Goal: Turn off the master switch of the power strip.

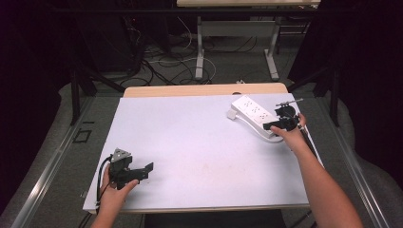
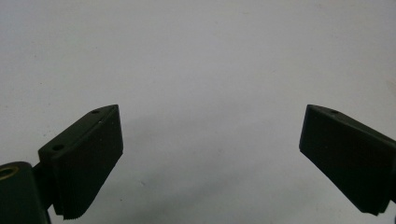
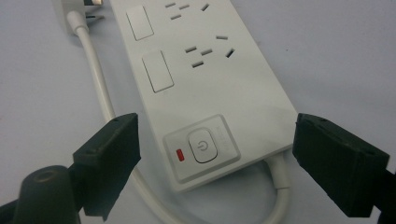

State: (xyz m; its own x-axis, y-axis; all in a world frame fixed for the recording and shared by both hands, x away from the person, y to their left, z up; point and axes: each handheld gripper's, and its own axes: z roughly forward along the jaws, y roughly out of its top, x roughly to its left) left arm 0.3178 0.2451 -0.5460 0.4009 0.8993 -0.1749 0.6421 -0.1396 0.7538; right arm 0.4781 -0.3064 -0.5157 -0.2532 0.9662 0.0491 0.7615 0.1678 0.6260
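Where the white table [image 1: 199, 137] reached its far right part, the white power strip [image 1: 254, 115] lay flat and slanted, its switch end towards the person. In the right gripper view the strip's power button [image 3: 201, 145] sat beside a small red indicator [image 3: 179, 154], with two rectangular switches [image 3: 158, 71] and rows of socket slots further up its face. Its white cord [image 3: 100, 88] left the near end, curled back under the body and ran along one side to the plug [image 1: 231, 114], which rested on the table just beside the strip's far end.

The right gripper [image 3: 212, 158] was at the switch end with its jaws spread wide – one on each side of the strip, neither pad pressing on it. In the high view the right hand [image 1: 290, 135] held that gripper over the strip's near corner.

Well apart, at the table's near left, the left hand [image 1: 114, 190] held the left gripper [image 1: 148, 168] low over the bare surface – its jaws also stood spread, with only white tabletop between them in the left gripper view.

Beyond the table's far edge, cables [image 1: 161, 66] lay across the floor by the legs of another desk [image 1: 199, 47]
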